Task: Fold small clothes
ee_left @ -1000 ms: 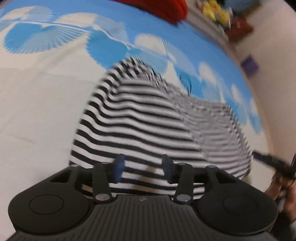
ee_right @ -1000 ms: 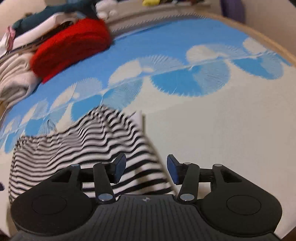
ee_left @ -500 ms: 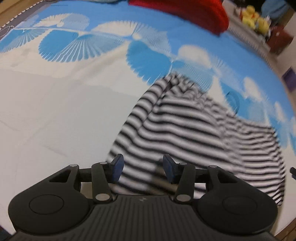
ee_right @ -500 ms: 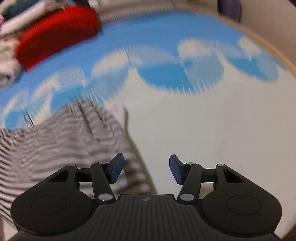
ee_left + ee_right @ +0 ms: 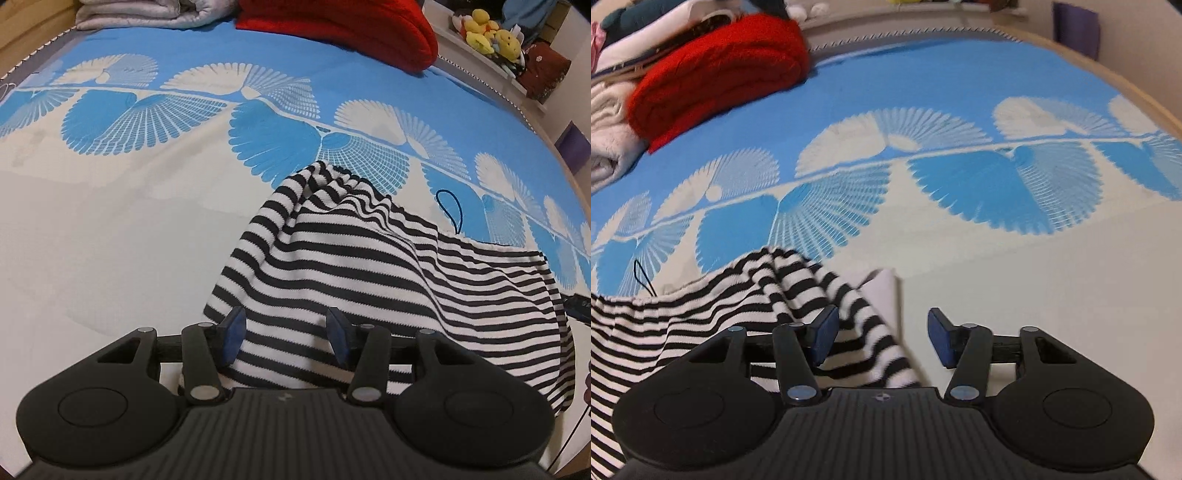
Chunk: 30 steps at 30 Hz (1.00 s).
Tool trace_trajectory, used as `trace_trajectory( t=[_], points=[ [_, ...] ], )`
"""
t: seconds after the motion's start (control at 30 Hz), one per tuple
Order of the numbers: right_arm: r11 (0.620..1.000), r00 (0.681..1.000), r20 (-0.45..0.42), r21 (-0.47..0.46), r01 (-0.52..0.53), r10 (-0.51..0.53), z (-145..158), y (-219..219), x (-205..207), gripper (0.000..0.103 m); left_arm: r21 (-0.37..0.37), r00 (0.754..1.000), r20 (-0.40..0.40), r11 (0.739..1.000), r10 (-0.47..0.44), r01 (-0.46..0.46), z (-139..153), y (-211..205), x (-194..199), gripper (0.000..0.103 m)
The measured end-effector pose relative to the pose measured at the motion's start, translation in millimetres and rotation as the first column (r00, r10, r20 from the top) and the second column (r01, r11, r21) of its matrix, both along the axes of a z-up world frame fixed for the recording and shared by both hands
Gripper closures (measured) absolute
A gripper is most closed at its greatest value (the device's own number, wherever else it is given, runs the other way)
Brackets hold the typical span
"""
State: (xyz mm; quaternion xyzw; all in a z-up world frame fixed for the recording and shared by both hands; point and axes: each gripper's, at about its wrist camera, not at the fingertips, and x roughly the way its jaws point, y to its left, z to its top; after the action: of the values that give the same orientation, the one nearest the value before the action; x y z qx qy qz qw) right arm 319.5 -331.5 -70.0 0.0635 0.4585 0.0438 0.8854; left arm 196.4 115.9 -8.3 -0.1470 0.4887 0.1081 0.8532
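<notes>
Left wrist view is showing the striped garment (image 5: 354, 273) lying bunched on the near part of the bed (image 5: 110, 229), its far corner humped up and its right side draping toward the bed's edge. A thin dark loop (image 5: 448, 206) is lying just beyond it. To fold it well, I judge the cloth is needing flattening first: each tool should be pinching a near corner or hem, through one layer only, and pulling outward evenly before any fold. The left tool (image 5: 284, 334) is hovering over the near striped hem, its jaws spread wide and gripping nothing. The right tool (image 5: 884, 336) is also standing wide and empty, straddling the garment's right edge. A red blanket (image 5: 716, 77) is sitting at the far side.
</notes>
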Motion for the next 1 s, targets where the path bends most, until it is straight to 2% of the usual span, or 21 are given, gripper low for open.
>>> trace_trajectory(
  t=[0.03,0.07,0.1,0.17,0.3,0.43,0.5,0.53,0.57,0.6,0.7,0.77,0.83,0.9,1.0],
  points=[
    [1.0,1.0,-0.006,0.002,-0.009,0.009,-1.7,2.0,2.4,0.07,-0.003,1.0,0.001,1.0,0.0,0.0,-0.2,-1.0,1.5,0.05],
    [1.0,1.0,-0.007,0.01,-0.014,0.014,-2.8,2.4,4.4,0.092,-0.006,1.0,0.002,1.0,0.0,0.0,-0.3,-2.1,2.9,0.05],
    [1.0,1.0,-0.002,0.021,-0.012,0.012,-3.1,1.8,5.9,0.1,-0.008,1.0,0.002,1.0,-0.001,0.001,-0.3,-3.4,4.1,0.05],
    [1.0,0.999,0.03,0.004,0.02,-0.02,-0.7,-1.3,8.5,0.102,-0.01,1.0,0.007,1.0,-0.007,0.007,0.1,-6.7,6.2,0.05],
    [0.993,0.993,0.042,-0.038,0.116,-0.114,-3.7,-10.6,13.9,0.102,-0.011,0.999,0.023,0.999,-0.039,0.04,1.5,-14.1,9.6,0.05],
    [0.992,0.997,0.042,-0.099,0.072,-0.069,-5.7,-1.1,13.1,0.101,-0.02,0.996,0.043,0.997,-0.077,0.078,3.6,-22.5,13.4,0.05],
    [0.991,0.996,0.067,-0.112,0.069,-0.062,2.1,-1.0,8.9,0.093,-0.026,0.994,0.058,0.995,-0.098,0.1,5.0,-26.1,14.9,0.05],
    [0.992,0.995,0.084,-0.111,0.061,-0.052,7.3,-0.7,5.4,0.086,-0.034,0.992,0.065,0.993,-0.11,0.112,5.5,-28.0,15.6,0.051],
    [0.993,0.994,0.102,-0.108,0.051,-0.04,13.1,-0.7,1.1,0.08,-0.046,0.99,0.07,0.991,-0.121,0.124,5.7,-29.5,16.7,0.052],
    [0.994,0.993,0.119,-0.1,0.036,-0.024,17.9,-1.6,-2.6,0.078,-0.065,0.988,0.073,0.988,-0.134,0.139,5.4,-31.3,18.1,0.052],
    [0.997,0.984,0.164,-0.054,-0.061,0.069,35.2,-1.7,-20.1,0.078,-0.122,0.985,0.068,0.978,-0.161,0.168,1.1,-37.4,23.9,0.053],
    [0.989,0.974,0.17,-0.01,-0.148,0.147,42.8,-1.1,-31.5,0.077,-0.125,0.984,0.037,0.976,-0.173,0.176,-6.1,-41.5,30.1,0.054],
    [0.97,0.962,0.145,0.045,-0.238,0.229,44.1,-0.6,-40.8,0.07,-0.1,0.984,-0.011,0.979,-0.18,0.178,-15.5,-43.2,36.2,0.054],
    [0.947,0.948,0.079,0.064,-0.314,0.309,36.3,2.2,-48.2,0.064,-0.077,0.984,-0.051,0.983,-0.171,0.167,-25.3,-43.3,41.7,0.054],
    [0.921,0.92,-0.058,-0.009,-0.39,0.388,13.6,6.9,-56.7,0.063,-0.076,0.985,-0.062,0.985,-0.162,0.157,-31.6,-38.9,44.2,0.054]
  ],
)
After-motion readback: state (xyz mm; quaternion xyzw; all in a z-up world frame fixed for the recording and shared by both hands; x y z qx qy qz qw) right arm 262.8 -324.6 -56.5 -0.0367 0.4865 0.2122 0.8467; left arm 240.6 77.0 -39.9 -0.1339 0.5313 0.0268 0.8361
